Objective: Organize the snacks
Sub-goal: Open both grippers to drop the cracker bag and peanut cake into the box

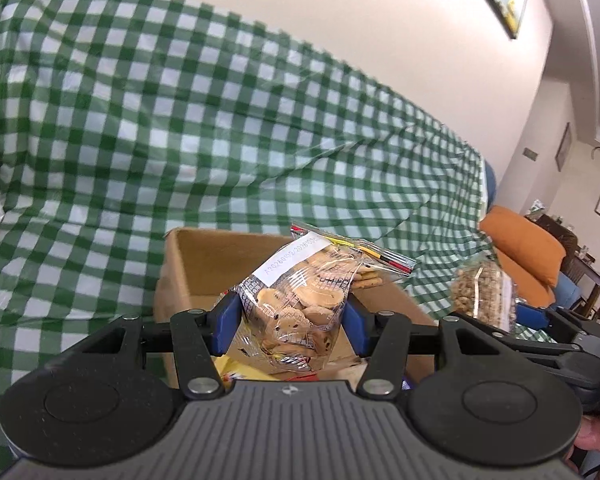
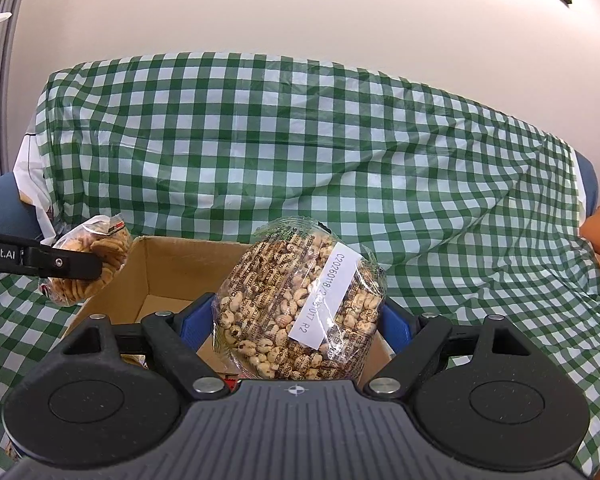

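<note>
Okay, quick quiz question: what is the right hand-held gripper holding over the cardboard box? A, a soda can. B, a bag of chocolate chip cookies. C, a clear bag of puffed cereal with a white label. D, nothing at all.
C: in the right wrist view the right hand-held gripper has its blue pads closed on a clear bag of puffed cereal bearing a white label, above the cardboard box.

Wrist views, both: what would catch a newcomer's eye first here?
Each set of tongs grips a clear snack bag: the left tongs clamp a bag of cookies, the right tongs a bag of puffed cereal. Both hang over an open cardboard box, with a green checked cloth draped behind.
</note>
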The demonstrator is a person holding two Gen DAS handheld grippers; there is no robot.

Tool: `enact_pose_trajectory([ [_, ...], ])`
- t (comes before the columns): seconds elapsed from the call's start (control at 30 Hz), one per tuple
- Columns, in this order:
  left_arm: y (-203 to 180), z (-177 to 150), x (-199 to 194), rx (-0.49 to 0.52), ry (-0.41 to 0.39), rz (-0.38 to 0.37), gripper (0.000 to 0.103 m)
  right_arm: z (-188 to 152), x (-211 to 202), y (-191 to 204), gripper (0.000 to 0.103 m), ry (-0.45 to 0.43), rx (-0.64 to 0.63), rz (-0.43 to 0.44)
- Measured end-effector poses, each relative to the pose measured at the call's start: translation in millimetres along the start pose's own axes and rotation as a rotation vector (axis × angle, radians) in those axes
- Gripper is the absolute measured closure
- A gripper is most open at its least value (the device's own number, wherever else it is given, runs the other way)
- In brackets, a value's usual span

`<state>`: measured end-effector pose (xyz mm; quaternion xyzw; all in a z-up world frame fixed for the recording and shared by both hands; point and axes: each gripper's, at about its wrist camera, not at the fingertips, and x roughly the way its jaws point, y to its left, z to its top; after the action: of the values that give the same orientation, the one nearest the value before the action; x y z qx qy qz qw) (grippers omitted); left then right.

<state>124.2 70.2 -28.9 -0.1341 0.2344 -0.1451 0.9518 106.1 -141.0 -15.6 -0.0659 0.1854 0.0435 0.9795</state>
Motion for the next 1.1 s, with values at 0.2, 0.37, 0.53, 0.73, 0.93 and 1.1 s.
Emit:
enact_pose_trajectory([
  [0.2,-11.5,4.2,2.4,0.033,-0.052,-0.053,0.043,1.1,-1.8,-3.7,0.018,-0.006,0.045,-0.017],
  [0.37,-7.5,7.3,11.6,-0.013,-0.02,-0.118,0.02,0.5,2.7,-3.7,0.013,0.018,0.065,-0.025],
  [0.53,-0.5,6.9,5.2,-0.046,-0.038,-0.108,0.017,-0.3,6.7,-4.9,0.002,0.04,0.075,-0.044],
  [0.73,-3.1,4.7,-10.8,0.009,-0.051,-0.043,0.016,0.3,3.1,-10.5,0.001,0.043,0.091,-0.051],
  [0.93,-16.5,15.5,-36.6,0.029,0.007,0.067,0.015,-2.5,-8.5,-30.1,0.001,0.097,0.185,-0.005],
  [1.1,-45.9,8.3,-58.7,0.059,0.104,0.145,0.0,-9.4,-35.9,-50.5,0.001,0.125,0.238,-0.029],
])
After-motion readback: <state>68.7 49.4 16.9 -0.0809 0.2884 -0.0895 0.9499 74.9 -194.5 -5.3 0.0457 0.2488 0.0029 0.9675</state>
